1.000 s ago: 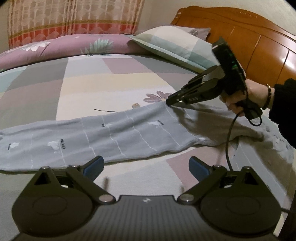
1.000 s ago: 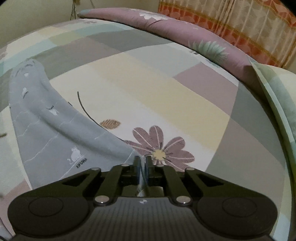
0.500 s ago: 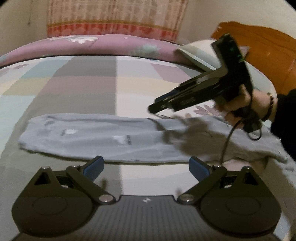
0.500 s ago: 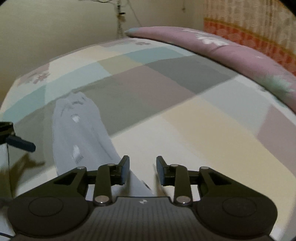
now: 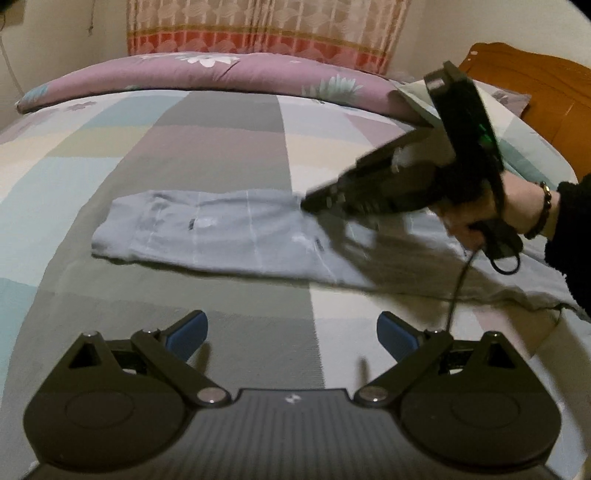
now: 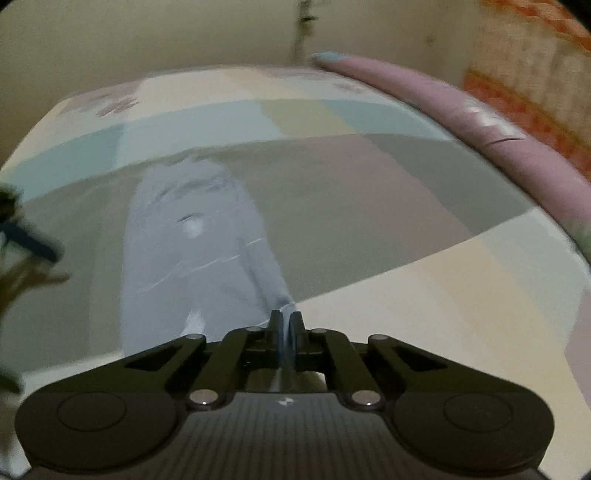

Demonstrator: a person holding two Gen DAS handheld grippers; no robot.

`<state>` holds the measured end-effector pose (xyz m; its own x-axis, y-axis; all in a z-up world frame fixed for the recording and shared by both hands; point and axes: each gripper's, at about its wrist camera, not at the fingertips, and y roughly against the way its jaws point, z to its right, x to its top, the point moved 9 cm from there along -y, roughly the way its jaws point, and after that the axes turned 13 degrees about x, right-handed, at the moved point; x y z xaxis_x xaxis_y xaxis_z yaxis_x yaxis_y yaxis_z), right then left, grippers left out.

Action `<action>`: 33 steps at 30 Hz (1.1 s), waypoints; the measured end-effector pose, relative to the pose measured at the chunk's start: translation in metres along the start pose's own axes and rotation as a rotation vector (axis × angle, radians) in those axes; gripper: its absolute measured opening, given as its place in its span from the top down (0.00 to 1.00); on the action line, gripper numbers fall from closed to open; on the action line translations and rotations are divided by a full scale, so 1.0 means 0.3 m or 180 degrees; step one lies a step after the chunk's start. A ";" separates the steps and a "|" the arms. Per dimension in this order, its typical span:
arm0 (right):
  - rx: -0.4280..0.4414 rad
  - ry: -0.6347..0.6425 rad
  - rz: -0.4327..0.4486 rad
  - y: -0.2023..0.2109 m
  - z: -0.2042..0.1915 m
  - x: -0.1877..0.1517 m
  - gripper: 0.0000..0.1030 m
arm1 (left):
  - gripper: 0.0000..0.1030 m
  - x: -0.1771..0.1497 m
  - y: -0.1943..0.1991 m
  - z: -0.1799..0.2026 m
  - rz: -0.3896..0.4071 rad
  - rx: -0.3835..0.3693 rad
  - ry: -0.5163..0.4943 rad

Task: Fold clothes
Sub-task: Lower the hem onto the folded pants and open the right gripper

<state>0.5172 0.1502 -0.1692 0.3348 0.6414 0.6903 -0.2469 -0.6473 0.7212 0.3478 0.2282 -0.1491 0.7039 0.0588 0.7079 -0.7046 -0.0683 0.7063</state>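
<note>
A long grey garment (image 5: pixel 229 236) with thin white lines lies stretched across the patchwork bed; it also shows in the right wrist view (image 6: pixel 192 251). My right gripper (image 6: pixel 285 321) is shut on the garment's far edge, a thin fold pinched between its pads. In the left wrist view the right gripper (image 5: pixel 310 203) reaches in from the right, low over the cloth. My left gripper (image 5: pixel 291 332) is open and empty, on the near side of the garment and apart from it.
A folded purple floral quilt (image 5: pixel 221 77) lies along the far side of the bed. A pillow (image 5: pixel 517 122) and a wooden headboard (image 5: pixel 554 96) are at the right. A curtain (image 5: pixel 266 33) hangs behind. The bed cover (image 5: pixel 229 140) spreads all around.
My right gripper opened half a second ago, moved left along the garment's far edge and has shut on it. My left gripper has moved left along the garment and stayed open.
</note>
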 end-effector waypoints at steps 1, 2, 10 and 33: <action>-0.0060 -0.0108 0.0025 0.000 0.029 0.014 0.95 | 0.05 0.000 0.005 -0.004 0.0010 -0.0008 0.0013; -0.0120 -0.0217 0.0050 -0.001 0.058 0.027 0.94 | 0.05 0.001 0.010 -0.007 0.0024 -0.0023 0.0026; 0.0290 -0.0183 0.0102 -0.001 0.025 0.159 0.60 | 0.05 0.003 0.032 -0.072 0.0071 0.0004 0.0165; 0.0248 0.0090 0.0297 -0.312 0.019 0.483 0.91 | 0.05 -0.078 0.002 -0.226 -0.0203 0.0261 0.0470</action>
<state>0.5939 0.3013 -0.1369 0.2877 0.5875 0.7563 -0.2040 -0.7340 0.6478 0.3250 0.2943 -0.1647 0.7219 0.2107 0.6592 -0.6450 -0.1404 0.7512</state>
